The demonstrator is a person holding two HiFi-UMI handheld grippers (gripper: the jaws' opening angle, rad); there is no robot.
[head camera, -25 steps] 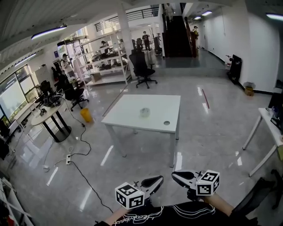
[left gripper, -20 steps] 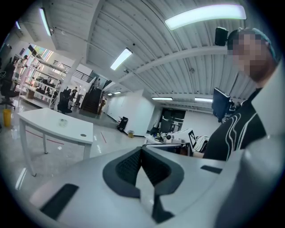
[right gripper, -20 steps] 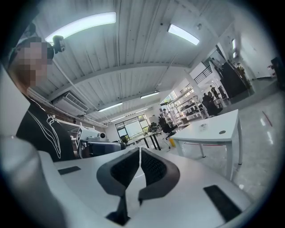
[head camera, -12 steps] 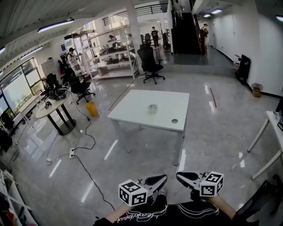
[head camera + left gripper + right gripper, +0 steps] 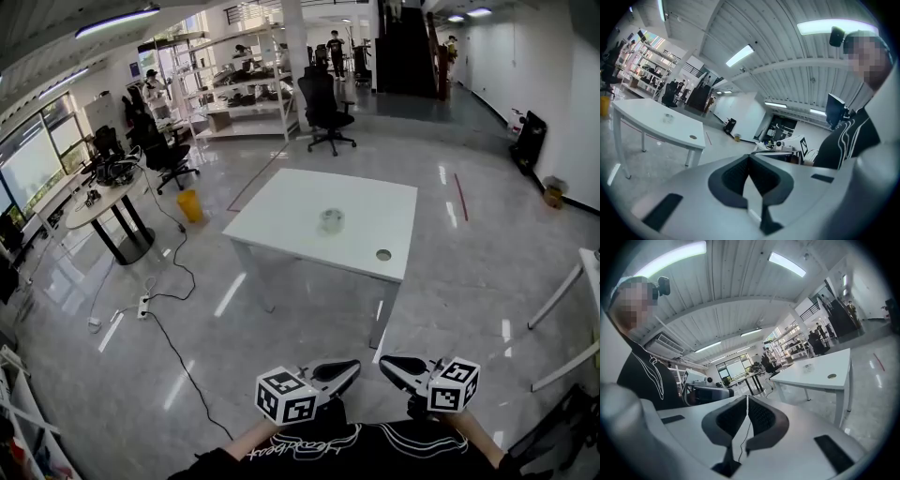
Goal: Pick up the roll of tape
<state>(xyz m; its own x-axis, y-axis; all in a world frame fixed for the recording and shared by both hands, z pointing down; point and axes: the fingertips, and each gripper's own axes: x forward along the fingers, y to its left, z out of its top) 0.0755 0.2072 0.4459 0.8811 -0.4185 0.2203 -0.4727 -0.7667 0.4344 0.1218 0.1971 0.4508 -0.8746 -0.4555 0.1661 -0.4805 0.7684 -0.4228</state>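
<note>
The roll of clear tape (image 5: 331, 220) lies near the middle of a white table (image 5: 281, 225), well ahead of me across the floor. It also shows small on the white table (image 5: 651, 123) as the tape roll (image 5: 668, 118) in the left gripper view, and as the tape roll (image 5: 808, 366) in the right gripper view. My left gripper (image 5: 354, 367) and right gripper (image 5: 384, 362) are held close to my body at the bottom of the head view, tips facing each other. Both are shut with nothing between the jaws, far from the tape.
A round cable hole (image 5: 382, 254) sits in the table's near right corner. A power strip and black cable (image 5: 150, 302) run over the floor at left. A yellow bin (image 5: 190, 205), round table (image 5: 98, 202), office chairs (image 5: 325, 106) and shelves (image 5: 234, 84) stand beyond. Another white table's corner (image 5: 586, 272) is at right.
The view has closed in on the white table, which now looks larger and nearer. Both grippers keep their pose in front of my body, still shut.
</note>
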